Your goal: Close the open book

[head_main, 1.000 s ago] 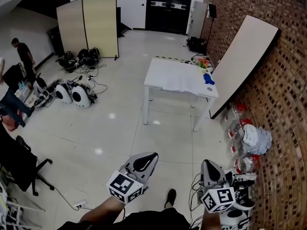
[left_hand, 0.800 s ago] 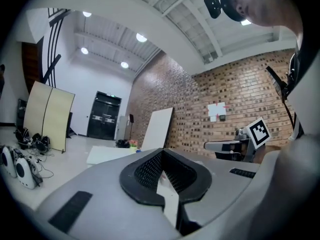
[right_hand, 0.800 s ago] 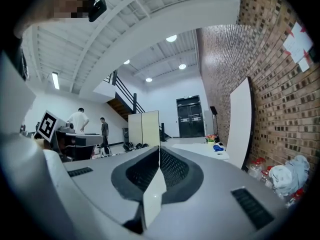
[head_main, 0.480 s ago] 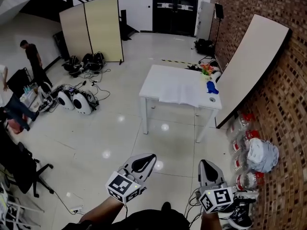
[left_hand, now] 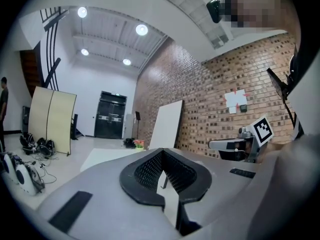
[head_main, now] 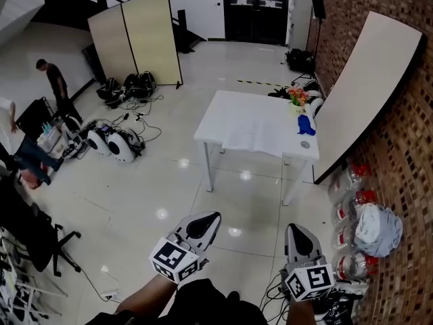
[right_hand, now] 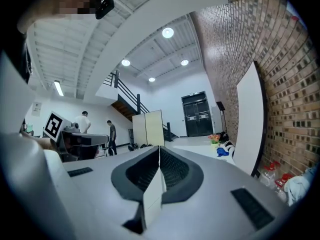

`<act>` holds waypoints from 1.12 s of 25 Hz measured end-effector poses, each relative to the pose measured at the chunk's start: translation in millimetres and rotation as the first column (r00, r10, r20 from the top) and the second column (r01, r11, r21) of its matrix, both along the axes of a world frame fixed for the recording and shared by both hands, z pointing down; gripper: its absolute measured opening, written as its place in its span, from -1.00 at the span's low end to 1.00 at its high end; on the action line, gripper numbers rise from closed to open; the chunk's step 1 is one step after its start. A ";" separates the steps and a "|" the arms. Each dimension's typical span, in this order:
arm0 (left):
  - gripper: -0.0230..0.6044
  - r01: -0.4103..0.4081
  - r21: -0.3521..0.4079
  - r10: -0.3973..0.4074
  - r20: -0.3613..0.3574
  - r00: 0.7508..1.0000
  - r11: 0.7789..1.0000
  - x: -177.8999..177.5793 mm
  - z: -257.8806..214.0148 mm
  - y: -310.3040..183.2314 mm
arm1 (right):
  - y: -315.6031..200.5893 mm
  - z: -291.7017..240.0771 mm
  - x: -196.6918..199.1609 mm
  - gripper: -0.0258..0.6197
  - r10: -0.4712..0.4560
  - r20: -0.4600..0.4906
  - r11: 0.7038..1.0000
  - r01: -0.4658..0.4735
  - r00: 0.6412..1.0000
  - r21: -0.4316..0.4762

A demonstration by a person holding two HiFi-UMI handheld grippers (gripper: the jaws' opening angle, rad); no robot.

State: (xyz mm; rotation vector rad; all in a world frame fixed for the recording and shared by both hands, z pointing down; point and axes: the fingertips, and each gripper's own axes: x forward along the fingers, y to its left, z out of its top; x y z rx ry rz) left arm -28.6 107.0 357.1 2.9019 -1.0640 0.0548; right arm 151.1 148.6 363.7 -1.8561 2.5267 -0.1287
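Observation:
Across the floor, in the head view, stands a white table. On it lies the open book, pale and flat, its pages too far off to make out. A blue object and a small pot of flowers sit at the table's right end. My left gripper and right gripper are low in the picture, well short of the table, pointing level toward it. Both are shut with nothing between the jaws, as the left gripper view and right gripper view show.
A large white board leans on the brick wall right of the table. Bagged bottles lie along that wall. Folding screens stand at the back left, with equipment and cables on the floor, a person and an office chair at left.
The table and the room have drawn nearer in the head view as the person walks toward them. Both grippers keep their place in the picture and stay shut.

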 end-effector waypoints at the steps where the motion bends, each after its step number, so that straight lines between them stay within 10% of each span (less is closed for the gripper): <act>1: -0.94 -0.005 -0.001 0.005 0.002 1.000 1.000 4.3 0.1 -5.6 | -5.9 1.0 2.9 -0.92 0.002 0.005 1.000 -0.002 1.000 -0.003; 28: -0.94 -0.159 0.010 0.159 -0.025 0.987 0.987 -17.2 6.8 -314.2 | -307.5 -2.3 -28.9 -0.92 0.124 -0.004 0.992 -0.124 0.992 -0.015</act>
